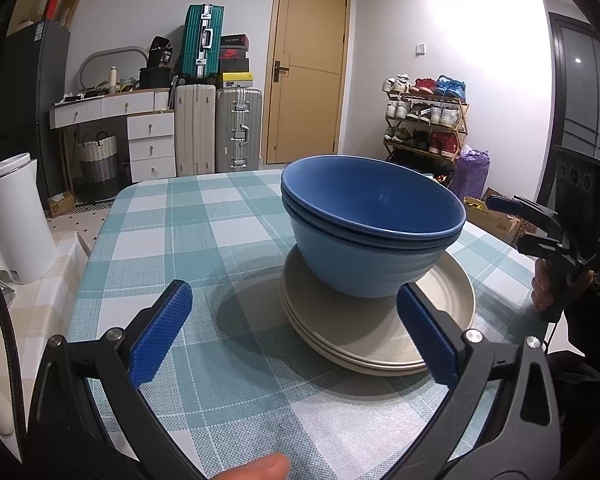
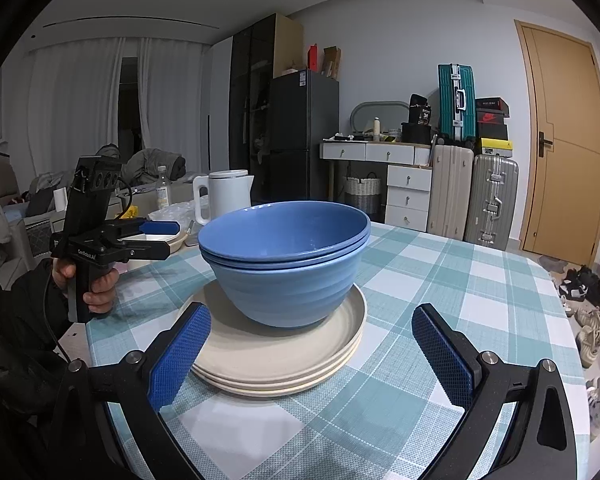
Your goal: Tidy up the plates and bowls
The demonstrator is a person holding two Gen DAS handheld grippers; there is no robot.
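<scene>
Two blue bowls (image 1: 372,232) sit nested on a stack of beige plates (image 1: 380,340) in the middle of the checked table. My left gripper (image 1: 294,288) is open just in front of the stack, with its right finger crossing the plates' near rim. From the right wrist view the same bowls (image 2: 288,272) and plates (image 2: 268,356) lie just beyond my right gripper (image 2: 310,311), which is open and holds nothing. Each gripper shows in the other's view, held by a hand beside the table: the right gripper (image 1: 516,224) and the left gripper (image 2: 156,238), jaws apart.
The teal checked tablecloth (image 1: 180,220) covers the table. A white kettle (image 2: 224,196) and some beige dishes (image 2: 168,242) stand on a side counter to the left. Suitcases (image 1: 216,132), a dresser, a door and a shoe rack (image 1: 424,120) lie beyond the far edge.
</scene>
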